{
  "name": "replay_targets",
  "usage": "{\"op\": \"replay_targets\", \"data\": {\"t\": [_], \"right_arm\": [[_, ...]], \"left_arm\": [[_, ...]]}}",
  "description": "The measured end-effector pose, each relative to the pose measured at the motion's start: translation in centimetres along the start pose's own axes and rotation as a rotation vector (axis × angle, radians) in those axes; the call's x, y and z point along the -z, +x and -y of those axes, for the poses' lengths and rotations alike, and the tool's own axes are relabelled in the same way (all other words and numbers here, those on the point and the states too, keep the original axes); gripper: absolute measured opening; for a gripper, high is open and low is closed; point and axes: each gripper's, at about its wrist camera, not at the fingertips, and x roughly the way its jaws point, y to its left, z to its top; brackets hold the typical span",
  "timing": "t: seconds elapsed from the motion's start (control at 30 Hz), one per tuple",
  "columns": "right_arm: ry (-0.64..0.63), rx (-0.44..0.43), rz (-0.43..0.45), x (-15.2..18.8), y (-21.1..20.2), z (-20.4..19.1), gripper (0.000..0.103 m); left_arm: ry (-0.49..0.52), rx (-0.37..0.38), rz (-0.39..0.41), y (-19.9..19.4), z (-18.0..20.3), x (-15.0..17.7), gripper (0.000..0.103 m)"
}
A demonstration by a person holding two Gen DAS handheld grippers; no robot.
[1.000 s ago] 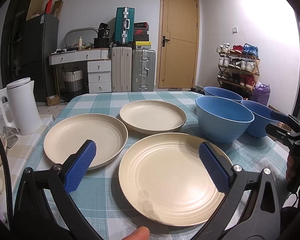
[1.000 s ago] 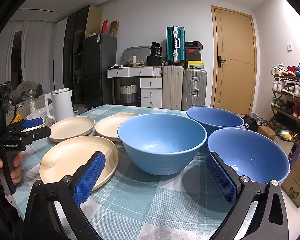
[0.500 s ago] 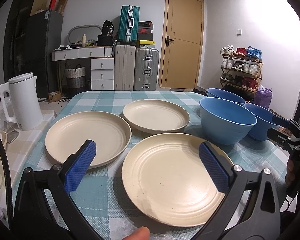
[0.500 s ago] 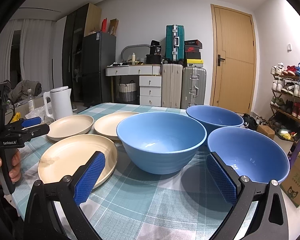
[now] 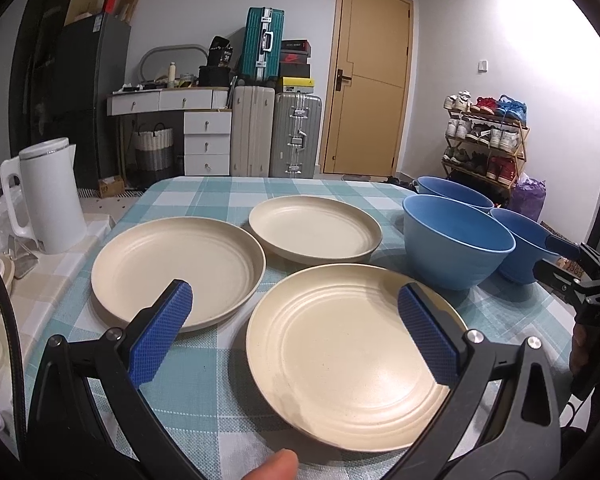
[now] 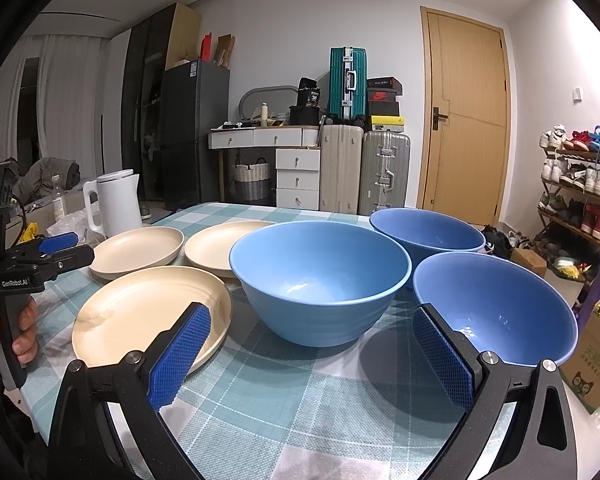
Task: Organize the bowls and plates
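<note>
Left gripper (image 5: 294, 330) with jaws spread wide, gripping nothing, poised above the near cream plate (image 5: 352, 356); blue pads (image 5: 160, 336) framing that plate's near half, one over the gap toward the left plate. Right gripper (image 6: 310, 354) likewise wide apart and empty, hovering before the near middle bowl (image 6: 320, 280), its right pad just in front of the right bowl (image 6: 496, 312). Three cream plates lying flat and face up on the checked table (image 5: 204, 392), set in a triangle: near cream plate closest, left plate (image 5: 178, 268) just beside it, far plate (image 5: 314, 228) behind, rims close but apart. Round, so no long axis to speak of; ribbed rings visible inside each. Three blue bowls upright, mouths open upward, grouped to the right of the plates: near middle bowl just beside the near plate, right bowl close to it, far bowl (image 6: 426, 230) behind both. Seen from the right wrist view, the left gripper held in a hand (image 6: 18, 332) at the table's left edge; from the left wrist view, a fingertip (image 5: 272, 466) at the bottom edge. White kettle (image 5: 46, 196) standing upright left of the plates, off the checked cloth. Beyond the table, suitcases (image 5: 276, 136), a wooden door (image 5: 366, 80) and a shoe rack (image 5: 486, 136).
</note>
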Motion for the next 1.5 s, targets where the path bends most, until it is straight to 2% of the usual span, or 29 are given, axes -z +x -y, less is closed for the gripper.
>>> {"op": "replay_targets", "data": {"t": [0.37, 0.9, 1.03, 1.5], "right_arm": [[-0.004, 0.003, 0.010, -0.9, -0.6, -0.1, 0.103], [0.017, -0.024, -0.019, -3.6, -1.6, -2.4, 0.103], [0.015, -0.027, -0.023, -4.5, -1.8, -2.9, 0.103], [0.039, -0.066, -0.082, -7.6, 0.1, -5.9, 0.103]], "left_arm": [[0.022, -0.040, 0.025, -1.2, 0.2, -1.2, 0.103], [0.031, -0.099, -0.041, -2.7, 1.2, -3.8, 0.103], [-0.002, -0.132, -0.049, -2.9, 0.5, -4.4, 0.103], [-0.086, -0.176, -0.082, -3.5, -4.0, -6.5, 0.103]]}}
